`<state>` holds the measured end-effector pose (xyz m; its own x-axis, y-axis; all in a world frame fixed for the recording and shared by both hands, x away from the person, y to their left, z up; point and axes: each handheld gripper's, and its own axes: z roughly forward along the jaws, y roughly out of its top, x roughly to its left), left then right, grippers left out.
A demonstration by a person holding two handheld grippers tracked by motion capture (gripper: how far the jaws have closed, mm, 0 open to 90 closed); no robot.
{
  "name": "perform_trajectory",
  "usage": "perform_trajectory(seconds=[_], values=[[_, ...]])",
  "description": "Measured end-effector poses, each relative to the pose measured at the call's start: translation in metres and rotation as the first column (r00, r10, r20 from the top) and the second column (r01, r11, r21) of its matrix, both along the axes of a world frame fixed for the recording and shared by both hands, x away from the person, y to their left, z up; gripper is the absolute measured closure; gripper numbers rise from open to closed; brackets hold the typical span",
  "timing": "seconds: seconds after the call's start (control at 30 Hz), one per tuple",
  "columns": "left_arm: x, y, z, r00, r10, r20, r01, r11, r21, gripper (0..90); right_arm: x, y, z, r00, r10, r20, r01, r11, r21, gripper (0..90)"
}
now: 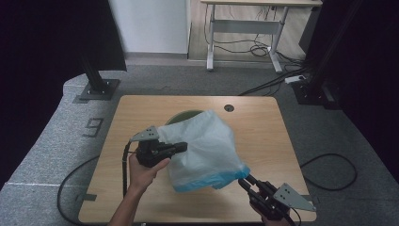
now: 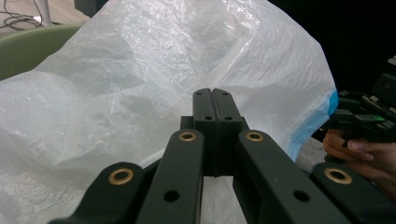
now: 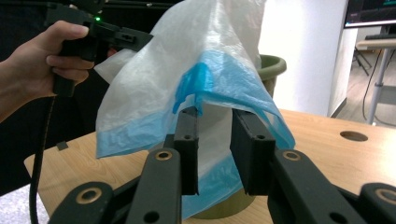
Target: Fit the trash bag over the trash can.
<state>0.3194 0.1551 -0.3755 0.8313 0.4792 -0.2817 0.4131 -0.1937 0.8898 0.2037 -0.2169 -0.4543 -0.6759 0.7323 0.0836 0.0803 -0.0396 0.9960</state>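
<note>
A white see-through plastic bag [image 1: 202, 146] with a blue rim hangs over a green bin [image 1: 181, 115] in the middle of the wooden table [image 1: 263, 132]. My left gripper [image 1: 183, 147] is shut on the bag's left edge and holds it up. In the left gripper view its jaws [image 2: 212, 93] meet flat against the bag [image 2: 140, 84], with the bin [image 2: 28, 46] behind. My right gripper [image 1: 243, 181] stands at the bag's lower right corner. Its jaws [image 3: 217, 112] are apart, and the blue rim of the bag [image 3: 210, 56] drapes over their tips.
A round cable hole [image 1: 229, 108] sits near the table's far edge. On the carpet behind are black stand bases [image 1: 99, 89], a white desk [image 1: 244, 28] and loose cables [image 1: 329, 169]. The bin's rim [image 3: 273, 65] rises behind the bag.
</note>
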Motion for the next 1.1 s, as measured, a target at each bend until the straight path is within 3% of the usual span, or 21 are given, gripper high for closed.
perform_trajectory(seconds=[0.2,0.3,0.47,0.53,0.6,0.87,1.1], values=[[-0.002,-0.005,-0.001,1.0,-0.007,0.005,0.007,0.9996,0.026,90.0,-0.004,0.003,0.006,1.0,-0.002,-0.001,0.002,1.0,0.006,66.7],[-0.002,-0.005,-0.001,0.9999,-0.01,0.008,0.01,0.9994,0.033,90.0,-0.002,0.005,0.008,0.9998,-0.018,-0.006,0.017,0.9997,-0.019,67.3],[-0.001,-0.006,-0.001,0.9999,-0.011,0.004,0.011,0.9992,0.038,90.0,0.004,0.009,0.011,0.9996,-0.011,-0.025,0.011,0.9999,0.0,82.6],[0.001,-0.007,0.002,0.9999,-0.007,0.012,0.006,0.9982,0.06,90.0,0.005,0.012,0.013,0.999,-0.032,-0.03,0.031,0.9993,-0.022,88.6],[0.002,-0.008,0.006,0.9997,-0.006,0.022,0.005,0.9983,0.059,90.0,0.005,0.014,0.016,0.9985,-0.048,-0.026,0.047,0.9979,-0.045,88.8],[0.003,-0.008,0.014,0.9987,0.006,0.052,-0.008,0.9992,0.039,90.0,0.002,0.011,0.018,0.9988,-0.043,-0.022,0.042,0.9974,-0.059,88.9],[0.009,-0.003,0.017,0.9957,0.058,0.073,-0.062,0.9965,0.056,90.0,0.003,0.01,0.011,0.9975,-0.051,-0.05,0.046,0.9952,-0.087,88.9]])
